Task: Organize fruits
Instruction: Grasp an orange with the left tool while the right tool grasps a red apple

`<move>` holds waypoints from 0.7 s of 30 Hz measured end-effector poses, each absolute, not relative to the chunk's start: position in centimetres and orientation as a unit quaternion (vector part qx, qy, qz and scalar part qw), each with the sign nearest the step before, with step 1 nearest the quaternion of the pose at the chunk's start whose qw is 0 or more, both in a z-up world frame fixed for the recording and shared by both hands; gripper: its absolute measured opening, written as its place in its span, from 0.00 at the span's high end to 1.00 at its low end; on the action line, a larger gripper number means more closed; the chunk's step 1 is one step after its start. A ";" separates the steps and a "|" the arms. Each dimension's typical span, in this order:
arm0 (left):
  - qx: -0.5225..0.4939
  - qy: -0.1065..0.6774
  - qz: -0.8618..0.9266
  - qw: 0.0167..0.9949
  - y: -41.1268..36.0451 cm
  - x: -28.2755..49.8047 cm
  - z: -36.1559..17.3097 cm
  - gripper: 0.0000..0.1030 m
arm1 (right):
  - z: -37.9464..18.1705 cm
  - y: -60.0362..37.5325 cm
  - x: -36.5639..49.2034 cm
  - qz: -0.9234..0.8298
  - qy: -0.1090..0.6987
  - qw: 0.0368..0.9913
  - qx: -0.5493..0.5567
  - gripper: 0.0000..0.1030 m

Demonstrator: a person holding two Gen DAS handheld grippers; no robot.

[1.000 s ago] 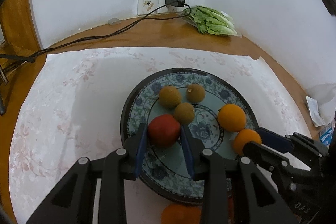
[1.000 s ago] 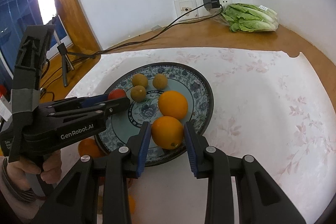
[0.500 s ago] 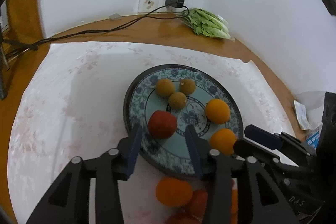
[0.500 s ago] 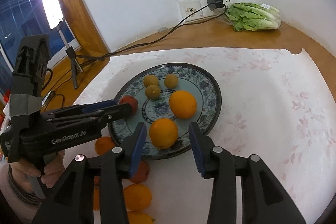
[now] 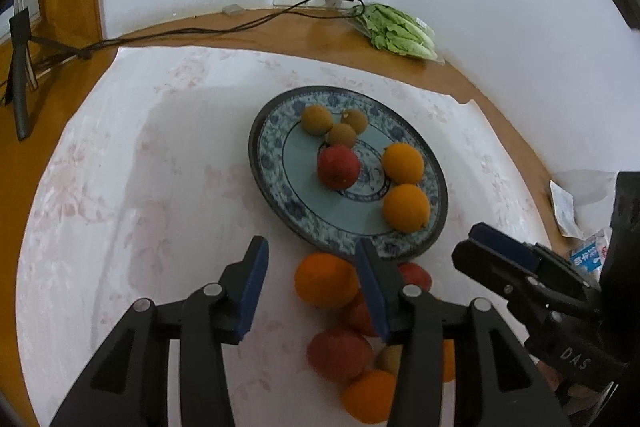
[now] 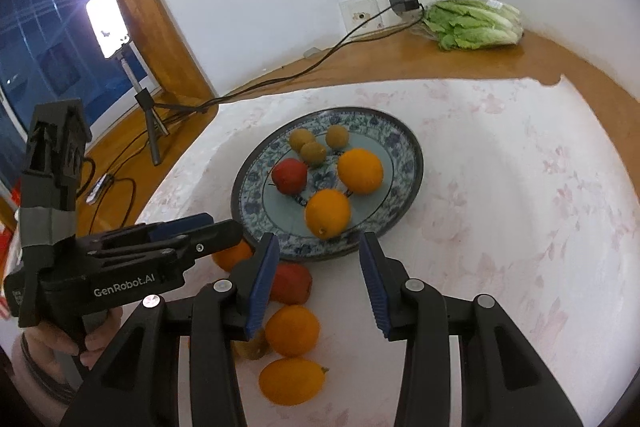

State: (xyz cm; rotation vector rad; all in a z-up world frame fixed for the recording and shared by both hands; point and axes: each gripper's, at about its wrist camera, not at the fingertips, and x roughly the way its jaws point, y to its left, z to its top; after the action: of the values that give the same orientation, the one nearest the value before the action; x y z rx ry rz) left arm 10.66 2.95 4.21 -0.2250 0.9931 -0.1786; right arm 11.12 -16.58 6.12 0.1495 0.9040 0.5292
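Red apple (image 5: 338, 167) and two oranges (image 5: 405, 207) on the plate (image 5: 267, 163) — both grippers empty.

Six fruits lie on the plate (image 6: 412, 163), loose fruits (image 6: 293, 330) just before it, lettuce (image 6: 474, 23) behind.

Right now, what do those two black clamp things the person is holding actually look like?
Both are matte black plastic. The left gripper and right gripper each end in two fingers lined with ribbed blue pads, with silver pivot screws behind. The left one's side reads "GenRobot.AI" in white; the right one's shows "DAS". A dark band circles the left wrist.
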 end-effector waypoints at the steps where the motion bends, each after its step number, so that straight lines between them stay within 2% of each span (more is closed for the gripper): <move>1: -0.108 0.476 -0.085 0.869 3.0 10.5 4.1 0.54 | 6.0 -16.6 11.0 0.254 0.434 0.861 0.074 0.58; 12: -0.134 0.486 -0.102 0.857 2.9 10.1 3.0 0.54 | 5.1 -16.4 10.3 0.254 0.453 0.850 0.082 0.58; 14: -0.135 0.486 -0.105 0.857 2.9 10.2 3.0 0.56 | 4.9 -16.4 10.3 0.255 0.455 0.849 0.082 0.58; 17: -0.141 0.486 -0.106 0.856 3.0 10.3 2.9 0.64 | 4.8 -16.3 10.3 0.257 0.457 0.848 0.084 0.58; 21: -0.150 0.486 -0.110 0.854 3.3 10.3 2.9 0.65 | 4.8 -16.4 10.1 0.260 0.456 0.847 0.083 0.58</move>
State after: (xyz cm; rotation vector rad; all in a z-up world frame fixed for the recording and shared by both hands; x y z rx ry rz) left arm 10.29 3.32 2.92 -0.3164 1.0219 -0.2310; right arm 10.11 -16.37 4.82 0.1755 0.9621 0.5485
